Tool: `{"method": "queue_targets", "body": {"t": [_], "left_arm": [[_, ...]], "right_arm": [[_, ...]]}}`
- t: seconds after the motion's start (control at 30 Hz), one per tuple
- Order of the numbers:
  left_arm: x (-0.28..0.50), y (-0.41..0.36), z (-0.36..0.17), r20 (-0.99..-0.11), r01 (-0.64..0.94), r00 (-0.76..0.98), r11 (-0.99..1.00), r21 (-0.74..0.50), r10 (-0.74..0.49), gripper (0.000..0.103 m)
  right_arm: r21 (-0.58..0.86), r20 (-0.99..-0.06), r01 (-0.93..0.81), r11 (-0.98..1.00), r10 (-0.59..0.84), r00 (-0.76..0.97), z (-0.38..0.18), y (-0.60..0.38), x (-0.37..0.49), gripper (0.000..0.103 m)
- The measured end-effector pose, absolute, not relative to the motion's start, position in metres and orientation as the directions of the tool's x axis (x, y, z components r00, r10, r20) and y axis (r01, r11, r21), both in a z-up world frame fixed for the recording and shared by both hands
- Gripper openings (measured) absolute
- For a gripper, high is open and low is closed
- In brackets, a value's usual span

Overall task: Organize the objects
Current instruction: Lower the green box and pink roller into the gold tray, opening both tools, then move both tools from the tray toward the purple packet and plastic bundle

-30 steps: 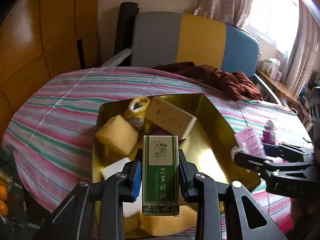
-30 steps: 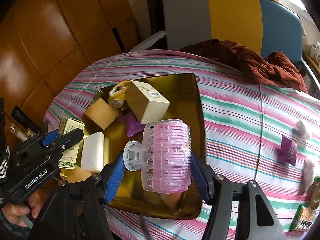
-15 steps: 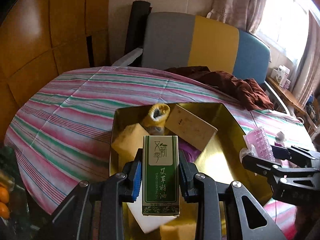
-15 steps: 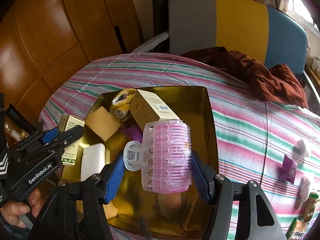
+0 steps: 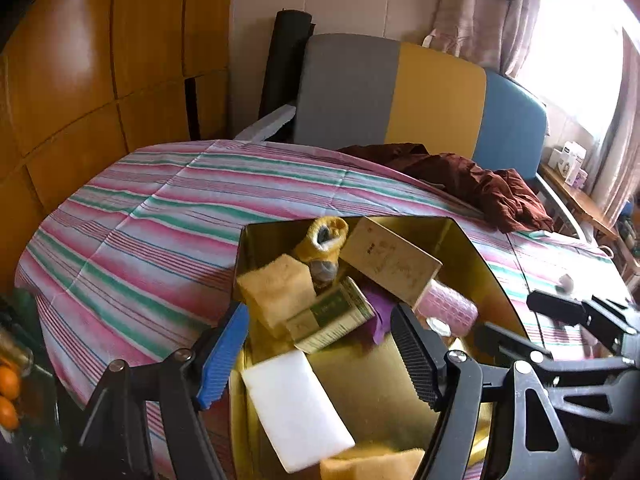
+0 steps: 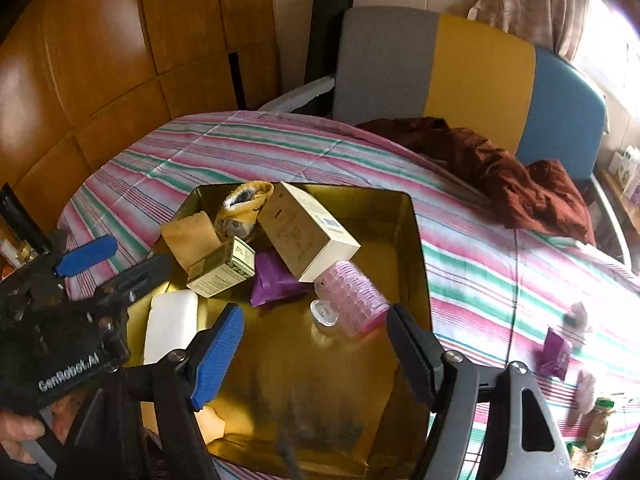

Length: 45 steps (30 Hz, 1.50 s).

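Both grippers wide apart and empty over the gold tray, everything's dropped in.

Left wrist view: the left gripper [image 5: 320,346] sits low centre, jaws spread with nothing between them, one blue ribbed pad and one black. Inside the shiny gold tray [image 5: 480,264] mid-frame I count one green box [image 5: 332,314] lying tilted, one beige carton [image 5: 390,264], two yellow sponges, one smooth white block [image 5: 296,404] and one pink ridged hair roller [image 5: 450,308].

Right wrist view: the right gripper [image 6: 314,346] is bottom centre, also spread wide and empty. The roller [image 6: 352,300] lies on its side just above it, touching the carton [image 6: 308,230], with one crinkly purple sachet [image 6: 272,280] left of it. A second purple sachet [image 6: 556,354] sits on the striped cloth [image 6: 500,280] at right.
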<state>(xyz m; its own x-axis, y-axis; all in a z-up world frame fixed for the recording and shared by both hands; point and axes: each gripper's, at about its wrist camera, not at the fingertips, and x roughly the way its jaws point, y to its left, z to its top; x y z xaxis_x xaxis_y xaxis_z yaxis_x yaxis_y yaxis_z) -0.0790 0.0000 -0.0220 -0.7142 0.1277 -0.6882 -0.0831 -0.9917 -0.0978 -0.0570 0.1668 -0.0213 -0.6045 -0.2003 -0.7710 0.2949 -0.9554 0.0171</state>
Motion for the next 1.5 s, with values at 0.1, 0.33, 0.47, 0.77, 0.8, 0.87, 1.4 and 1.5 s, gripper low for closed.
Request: {"method": "queue_targets", "body": {"t": [0.1,0.33,0.47,0.77,0.8,0.87,1.4,1.5], "left_arm": [[-0.071,0.002,-0.023,-0.69,-0.089,-0.712,-0.991,-0.098,0.132,0.074],[-0.059,0.002,-0.025,-0.697,-0.086,-0.706,-0.992,-0.092,0.126,0.074],[-0.053,0.006,-0.025,-0.693,-0.09,-0.711,-0.993,-0.074,0.116,0.075],[-0.037,0.027,-0.02,-0.666,-0.14,-0.737,-0.99,-0.011,0.111,0.078],[-0.036,0.029,-0.02,-0.665,-0.148,-0.738,-0.989,-0.007,0.115,0.078],[-0.033,0.035,-0.02,-0.665,-0.164,-0.737,-0.986,0.002,0.121,0.078],[-0.023,0.069,-0.023,-0.675,-0.267,-0.722,-0.962,0.064,0.155,0.078],[-0.023,0.075,-0.023,-0.676,-0.284,-0.719,-0.956,0.07,0.164,0.078]], "right_arm": [[-0.006,-0.762,0.296,-0.955,-0.187,-0.62,-0.019,0.167,-0.052,0.076],[-0.021,-0.755,0.271,-0.962,-0.162,-0.635,-0.022,0.175,-0.043,0.076],[-0.009,-0.761,0.237,-0.971,-0.147,-0.632,-0.028,0.188,-0.039,0.076],[0.022,-0.768,0.155,-0.988,-0.116,-0.63,-0.035,0.222,-0.032,0.076],[0.023,-0.768,0.148,-0.989,-0.112,-0.63,-0.036,0.225,-0.032,0.076],[0.026,-0.77,0.133,-0.991,-0.105,-0.63,-0.037,0.232,-0.032,0.076],[0.03,-0.776,0.016,-0.999,-0.033,-0.63,-0.04,0.288,-0.029,0.077],[0.027,-0.774,-0.008,-1.0,-0.016,-0.633,-0.037,0.301,-0.029,0.076]]}}
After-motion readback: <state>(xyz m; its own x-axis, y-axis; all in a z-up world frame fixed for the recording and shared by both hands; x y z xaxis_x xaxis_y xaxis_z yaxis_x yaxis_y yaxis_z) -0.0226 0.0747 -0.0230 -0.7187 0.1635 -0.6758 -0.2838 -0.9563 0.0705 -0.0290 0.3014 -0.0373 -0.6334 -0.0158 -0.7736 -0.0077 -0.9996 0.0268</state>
